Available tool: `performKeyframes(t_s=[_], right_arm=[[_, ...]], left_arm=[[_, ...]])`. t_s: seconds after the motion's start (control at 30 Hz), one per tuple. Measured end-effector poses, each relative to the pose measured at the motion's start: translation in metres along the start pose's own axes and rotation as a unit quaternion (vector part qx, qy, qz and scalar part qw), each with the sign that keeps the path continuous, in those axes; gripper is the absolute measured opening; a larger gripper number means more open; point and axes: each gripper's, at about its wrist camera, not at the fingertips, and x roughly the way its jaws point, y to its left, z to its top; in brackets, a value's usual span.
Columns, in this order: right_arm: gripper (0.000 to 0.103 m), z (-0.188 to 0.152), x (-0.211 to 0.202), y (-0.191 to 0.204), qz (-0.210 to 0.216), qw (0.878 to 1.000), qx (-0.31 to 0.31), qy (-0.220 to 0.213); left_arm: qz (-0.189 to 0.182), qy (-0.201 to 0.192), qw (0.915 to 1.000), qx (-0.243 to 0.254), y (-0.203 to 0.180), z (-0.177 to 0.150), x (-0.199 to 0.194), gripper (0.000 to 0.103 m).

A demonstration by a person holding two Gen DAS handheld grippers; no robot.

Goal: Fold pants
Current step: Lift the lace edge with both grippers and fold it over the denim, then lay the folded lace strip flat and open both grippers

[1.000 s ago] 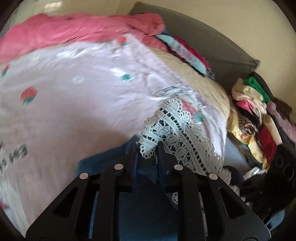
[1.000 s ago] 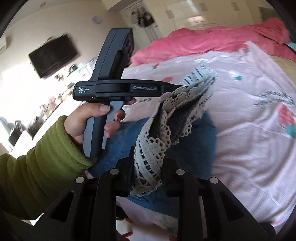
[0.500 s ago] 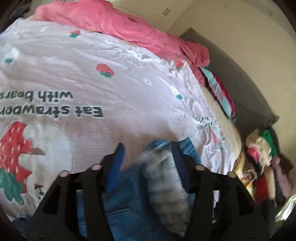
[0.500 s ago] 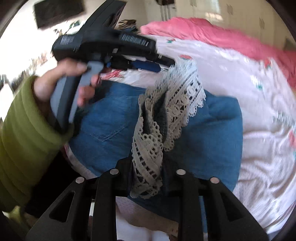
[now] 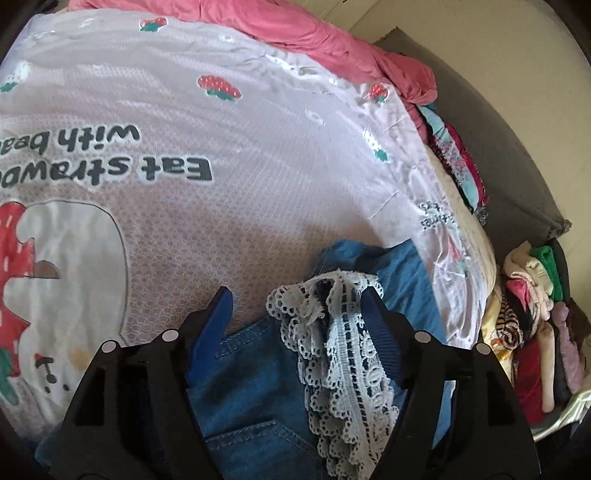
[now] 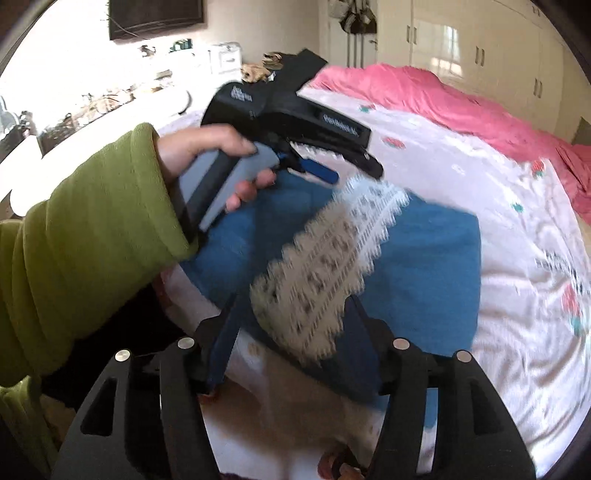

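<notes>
Blue denim pants (image 5: pixel 255 391) with a white lace hem (image 5: pixel 343 354) lie folded on the strawberry-print bedsheet (image 5: pixel 221 206). My left gripper (image 5: pixel 299 306) is open, its fingers apart over the pants, the lace lying loose between them. In the right wrist view the pants (image 6: pixel 424 266) lie in a flat blue block, the blurred lace hem (image 6: pixel 325 266) across them. My right gripper (image 6: pixel 291 310) is open just above the lace. The left gripper (image 6: pixel 332 173) also shows there, held by a hand in a green sleeve (image 6: pixel 92 229).
A pink blanket (image 5: pixel 303 33) lies bunched along the far edge of the bed. A pile of folded clothes (image 5: pixel 532 321) sits beside the bed at the right. A grey headboard cushion (image 5: pixel 498 147) stands behind. Wardrobes (image 6: pixel 480 55) line the far wall.
Both grippers held the lace hem shut a second ago. The left opened first and the lace dropped onto the pants; the right has now opened too and the lace is falling.
</notes>
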Motion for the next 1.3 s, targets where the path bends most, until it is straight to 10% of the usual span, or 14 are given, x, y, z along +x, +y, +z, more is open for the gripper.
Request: performKeyframes(t_s=[0.33,0.57,1.3], right_arm=[[0.053,0.010,0.023,0.017,-0.021,1.000,-0.006,0.016],[0.016,0.016,0.036,0.010,-0.014,0.999,-0.019,0.029],[0.043,0.007,0.012,0.013,0.077,0.997,-0.009,0.013]], left_arm=[[0.006,0.005,0.9993,0.035,-0.014,-0.002,0.008,0.034],[-0.015,0.003,0.9991,0.039,-0.017,-0.002,0.000,0.015],[0.075,-0.007,0.9943,0.075,-0.019,-0.017,-0.010,0.039]])
